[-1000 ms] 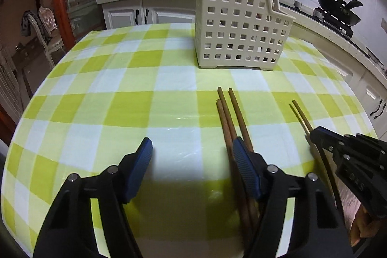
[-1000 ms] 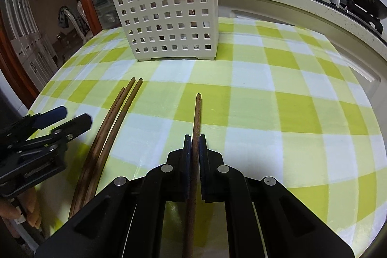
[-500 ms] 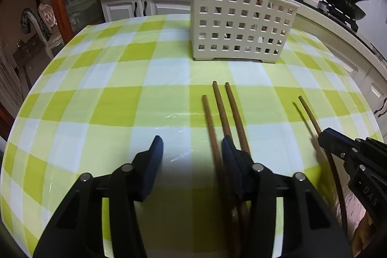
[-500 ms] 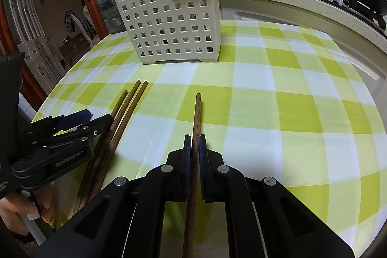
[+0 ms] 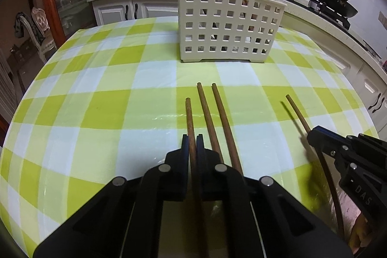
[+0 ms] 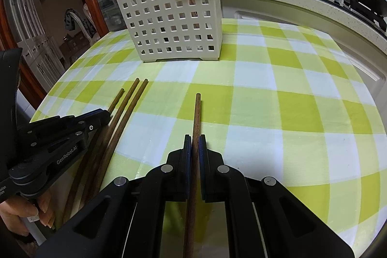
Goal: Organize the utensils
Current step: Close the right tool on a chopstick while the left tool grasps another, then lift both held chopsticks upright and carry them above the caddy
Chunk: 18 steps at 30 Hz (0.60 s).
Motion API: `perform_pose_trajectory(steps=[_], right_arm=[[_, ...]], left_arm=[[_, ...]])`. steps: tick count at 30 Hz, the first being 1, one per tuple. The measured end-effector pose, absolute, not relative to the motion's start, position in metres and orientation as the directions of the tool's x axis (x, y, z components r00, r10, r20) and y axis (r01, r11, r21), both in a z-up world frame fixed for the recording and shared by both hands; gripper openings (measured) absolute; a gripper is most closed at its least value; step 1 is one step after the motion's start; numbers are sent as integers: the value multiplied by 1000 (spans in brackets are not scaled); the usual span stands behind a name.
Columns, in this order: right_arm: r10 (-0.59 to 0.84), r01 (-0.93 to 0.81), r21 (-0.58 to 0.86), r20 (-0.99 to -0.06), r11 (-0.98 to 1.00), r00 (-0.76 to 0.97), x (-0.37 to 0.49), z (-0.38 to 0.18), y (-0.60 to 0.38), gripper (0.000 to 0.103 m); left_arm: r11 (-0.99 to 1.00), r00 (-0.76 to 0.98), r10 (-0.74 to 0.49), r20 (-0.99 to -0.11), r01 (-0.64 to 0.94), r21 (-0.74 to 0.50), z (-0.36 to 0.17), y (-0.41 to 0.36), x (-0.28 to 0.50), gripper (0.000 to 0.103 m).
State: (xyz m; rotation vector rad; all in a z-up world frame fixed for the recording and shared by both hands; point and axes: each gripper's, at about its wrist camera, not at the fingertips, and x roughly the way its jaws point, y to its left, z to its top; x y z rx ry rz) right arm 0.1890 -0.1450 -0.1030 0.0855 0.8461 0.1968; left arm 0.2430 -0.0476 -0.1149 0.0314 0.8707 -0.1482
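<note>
Left wrist view: left gripper (image 5: 192, 145) jaws pinch the leftmost chopstick (image 5: 189, 117) of three; the other two chopsticks (image 5: 212, 120) lie just to its right on the green-checked tablecloth (image 5: 96, 113), open cloth spreads to the left edge, the white perforated basket (image 5: 225, 16) stands at the far side, and "DAS" reads on the right gripper (image 5: 314, 134) at near right, clamped on a fourth chopstick (image 5: 296, 113). Right wrist view: right gripper (image 6: 195, 149) jaws are pressed on that lone stick (image 6: 197, 117), broad clear cloth runs right toward the counter edge (image 6: 314, 1), and "GenRobot.AI" is legible on the left gripper (image 6: 106, 115) at near left, gripped by a hand (image 6: 21, 214), with chopsticks standing in the basket (image 6: 169, 25).
</note>
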Motion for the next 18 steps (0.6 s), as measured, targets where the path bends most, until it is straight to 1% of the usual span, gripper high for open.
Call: perform_pose_trajectory(steps=[6,18], right_arm=[[216,-155,150,-689,976,692,183,-80,-143,6],[220,-182,125,-583,975,782,159,-25,-135,6]], left_arm=[[989,674,-134,-726,142,-51,-92,-39,232,6],[984,780,-172,-602,161,-73,-31,-21,192,6]])
